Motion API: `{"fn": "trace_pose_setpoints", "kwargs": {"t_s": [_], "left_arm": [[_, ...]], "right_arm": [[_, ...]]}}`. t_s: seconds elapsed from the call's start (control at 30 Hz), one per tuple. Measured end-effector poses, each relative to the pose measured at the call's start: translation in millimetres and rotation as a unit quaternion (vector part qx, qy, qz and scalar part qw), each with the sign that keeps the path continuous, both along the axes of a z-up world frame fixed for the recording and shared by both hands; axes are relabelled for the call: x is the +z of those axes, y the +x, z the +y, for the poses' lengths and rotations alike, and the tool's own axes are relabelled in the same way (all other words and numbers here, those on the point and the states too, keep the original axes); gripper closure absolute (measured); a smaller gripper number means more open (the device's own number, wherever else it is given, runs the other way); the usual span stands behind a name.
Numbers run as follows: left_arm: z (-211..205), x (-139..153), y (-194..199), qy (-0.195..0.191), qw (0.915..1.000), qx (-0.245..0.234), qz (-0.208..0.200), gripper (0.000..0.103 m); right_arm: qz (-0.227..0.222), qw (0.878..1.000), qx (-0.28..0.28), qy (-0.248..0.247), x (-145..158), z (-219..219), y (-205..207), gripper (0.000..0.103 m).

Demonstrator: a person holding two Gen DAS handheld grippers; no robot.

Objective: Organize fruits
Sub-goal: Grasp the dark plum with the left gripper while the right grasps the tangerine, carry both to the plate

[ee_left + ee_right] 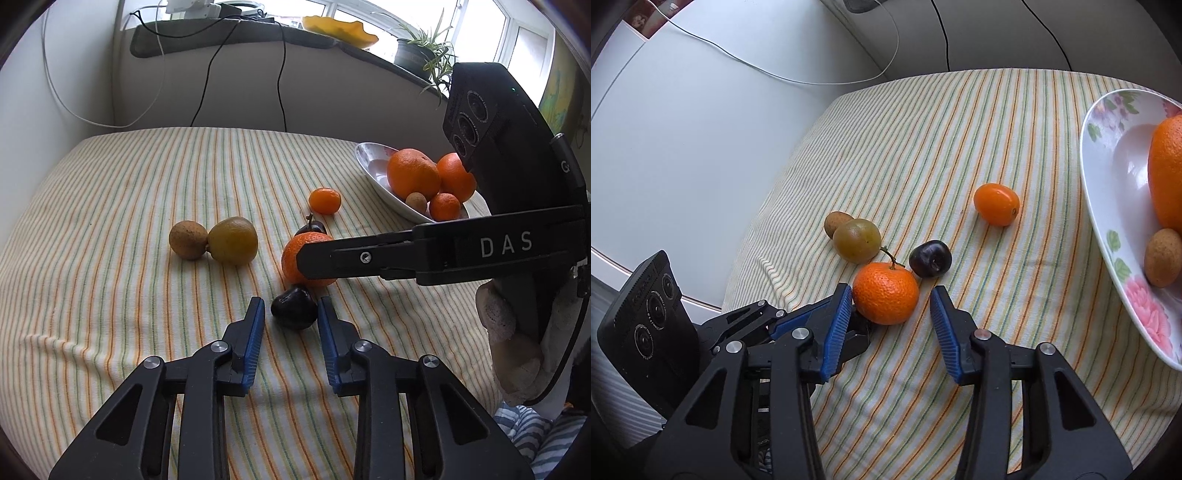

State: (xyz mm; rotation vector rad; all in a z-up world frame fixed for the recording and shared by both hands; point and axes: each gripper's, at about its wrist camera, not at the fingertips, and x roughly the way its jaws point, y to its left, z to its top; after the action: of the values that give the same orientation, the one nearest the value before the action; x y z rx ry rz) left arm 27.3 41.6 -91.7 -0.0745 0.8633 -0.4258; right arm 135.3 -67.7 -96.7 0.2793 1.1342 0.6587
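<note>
Left claw (290,314) low over striped tabletop (110,221), jaws wide, nothing held; dark plum (293,308) sitting at the fingertips, mostly just ahead of them, not yet gripped as far as visible.

Right claw (890,306) also wide, empty. Mandarin (886,293) lying between its blue pads, close to or touching the left pad, clear gap to the right pad. From the left wrist view, that claw's black finger crossing in front of the same mandarin.

Just beyond: second dark plum (931,258) with stem, beside the mandarin, possibly touching. Further left, green-yellow fruit (232,240) touching a brown fruit (188,240). Further on, small orange kumquat-like fruit (996,204) alone, between the cluster and the bowl.

Far right: flowered bowl (1108,177) holding two large oranges (413,173), one small orange fruit (445,206) and one small brown fruit (416,202).

Progress, judged: partly done. Four fruits in bowl; six loose on the cloth — two plums, mandarin, green-yellow one, brown one, kumquat. Both claws poised for a pickup, neither closed. Assuming bowl is the destination, more left than done; bowl has room on its near side.

Background: windowsill with potted plant (417,55), cables down the wall.
</note>
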Motion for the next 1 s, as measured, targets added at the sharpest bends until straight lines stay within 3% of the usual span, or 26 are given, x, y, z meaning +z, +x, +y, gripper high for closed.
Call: {"fn": "trace_pose_setpoints", "kwargs": {"t_s": [0.6, 1.0], "left_arm": [[6.7, 3.7, -5.6, -0.011, 0.9999, 0.010, -0.004, 0.080], [1.8, 19.1, 1.3, -0.018, 0.9997, 0.007, -0.017, 0.080]], "right_arm": [[-0.017, 1.000, -0.002, 0.011, 11.5, -14.2, -15.1, 0.064], [-0.045, 0.998, -0.030, 0.021, 30.5, -60.0, -35.6, 0.065]]}}
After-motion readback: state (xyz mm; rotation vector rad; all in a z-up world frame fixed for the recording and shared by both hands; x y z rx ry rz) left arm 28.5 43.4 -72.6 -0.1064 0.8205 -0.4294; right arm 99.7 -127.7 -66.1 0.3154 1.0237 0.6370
